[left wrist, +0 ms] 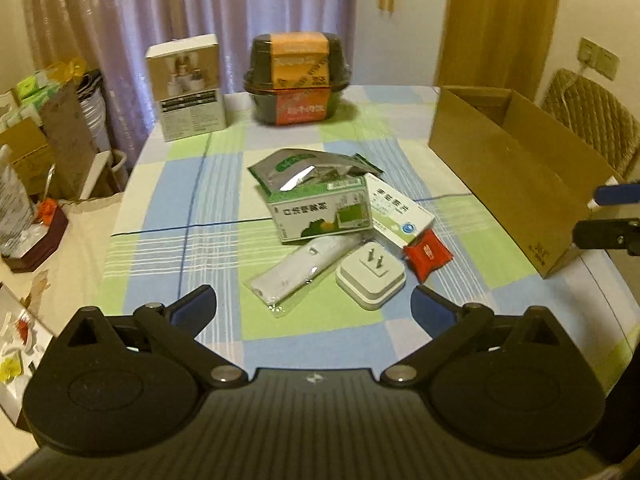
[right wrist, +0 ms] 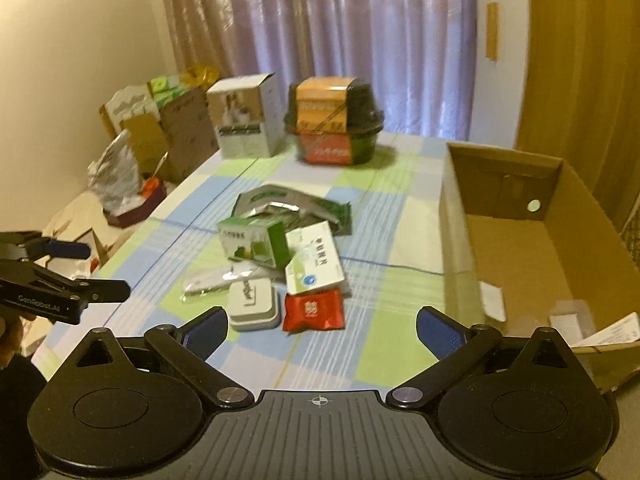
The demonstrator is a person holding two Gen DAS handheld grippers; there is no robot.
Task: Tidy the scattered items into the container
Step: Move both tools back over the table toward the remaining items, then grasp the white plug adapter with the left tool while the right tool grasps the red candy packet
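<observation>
Both the left claw (left wrist: 314,308) and right claw (right wrist: 320,330) gape wide, empty, above the checked blue-green clothed desk (left wrist: 168,216). Scattered small packets and boxes (left wrist: 320,208) cluster mid-desk; the open brown cardboard box (right wrist: 520,248) stands right. Lilac curtains (left wrist: 192,8) hang behind.

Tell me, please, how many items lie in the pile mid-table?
6, maybe more hidden: foil pouch at the back, green box, white box, red packet, plug adapter, clear sachet.

A white square plug adapter (left wrist: 371,276) lies mid-table on the checked cloth (left wrist: 168,208), between a clear-wrapped white stick (left wrist: 296,270) and a red sachet (left wrist: 427,255).
</observation>
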